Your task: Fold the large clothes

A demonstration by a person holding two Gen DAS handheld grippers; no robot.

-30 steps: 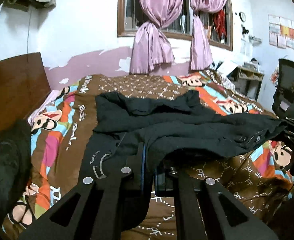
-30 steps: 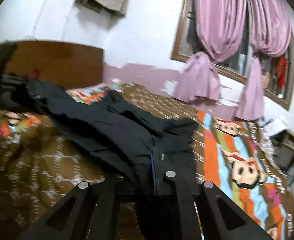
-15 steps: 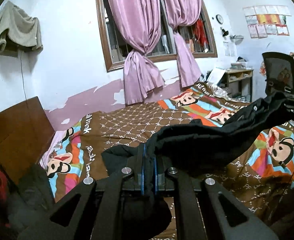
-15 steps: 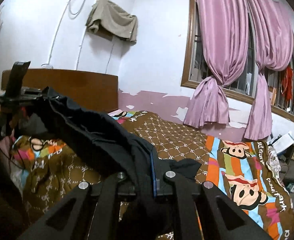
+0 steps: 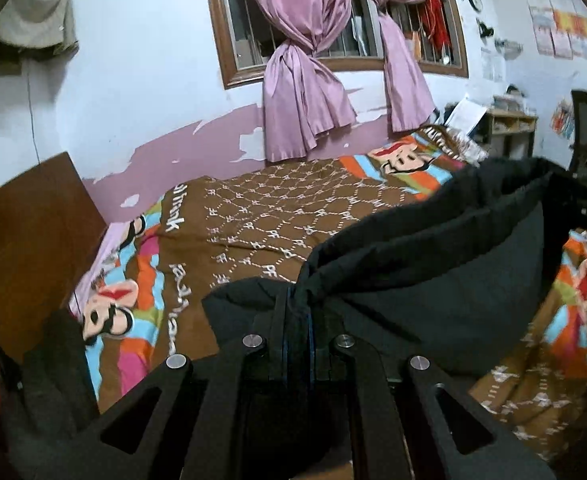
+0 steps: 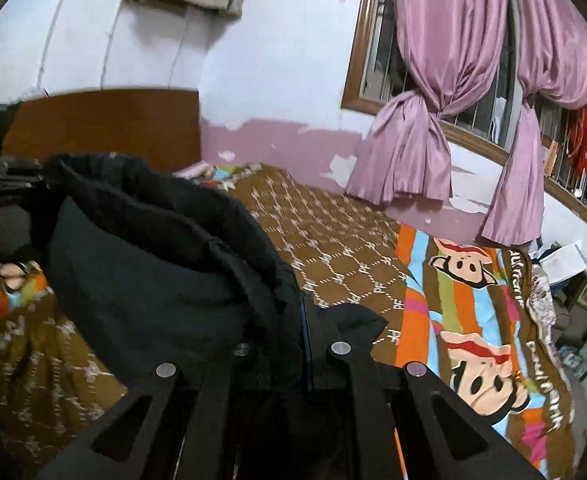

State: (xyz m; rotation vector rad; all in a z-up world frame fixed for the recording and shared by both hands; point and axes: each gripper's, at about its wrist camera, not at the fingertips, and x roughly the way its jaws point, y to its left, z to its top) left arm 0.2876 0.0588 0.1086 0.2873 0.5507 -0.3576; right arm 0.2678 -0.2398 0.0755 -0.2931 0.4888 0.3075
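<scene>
Far left of the left gripper (image 5: 298, 316) stands the brown wooden headboard (image 5: 25, 236), with a beige cloth (image 5: 33, 24) hanging on the white wall above it. Ahead of the fingers lies the bedspread (image 5: 277, 220): a brown field criss-crossed with a white lattice of repeated "PF" letters, and a white word ending in "frank" at its left edge, beside bright stripes carrying a cartoon monkey face. The left gripper's jaws are pinched together on the black garment (image 5: 433, 276), bunched between the blue-edged pads. From there the cloth stretches up and to the right, off the bed, to the other gripper, half hidden at the right edge. Beyond hang pink curtains (image 5: 305, 80) knotted at a barred window.

In the right wrist view the garment (image 6: 153, 264) comes in from the far left, where the left gripper is dimly seen, and sags down into the right gripper (image 6: 305, 320), clamped tight on its edge. To the right of these fingers the striped border bears monkey faces and white lettering too warped to read.
</scene>
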